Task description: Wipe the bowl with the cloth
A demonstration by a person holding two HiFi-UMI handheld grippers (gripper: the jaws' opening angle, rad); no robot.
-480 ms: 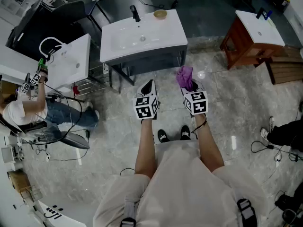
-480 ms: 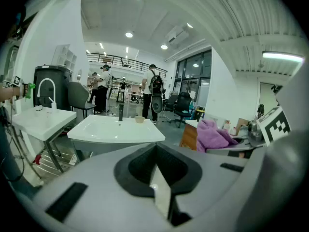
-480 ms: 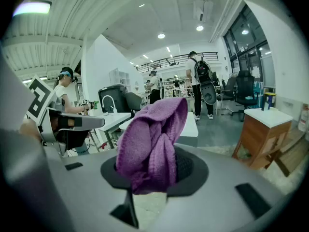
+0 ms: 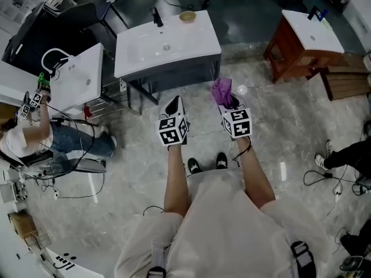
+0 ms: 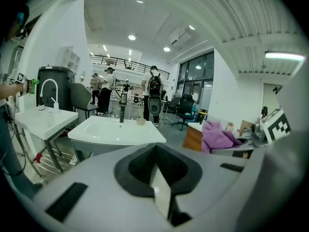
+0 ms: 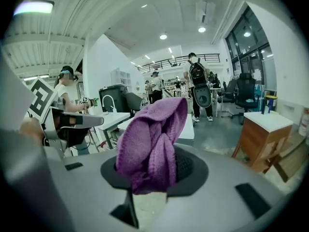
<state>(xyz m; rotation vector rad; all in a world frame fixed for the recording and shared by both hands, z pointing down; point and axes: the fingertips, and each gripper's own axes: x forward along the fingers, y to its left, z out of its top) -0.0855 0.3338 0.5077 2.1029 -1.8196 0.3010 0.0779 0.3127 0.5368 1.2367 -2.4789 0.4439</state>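
Shifted slightly leftward since earlier: left hand-held gripper, jaws pressed together, empty. One purple cloth, pinched in right hand-held gripper. One bowl on counter, well apart.

Purple cloth, tan bowl, white sink — black-and-white square markers on left gripper and right gripper.

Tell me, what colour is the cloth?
Purple. The fluffy purple cloth shows best in the right gripper view.
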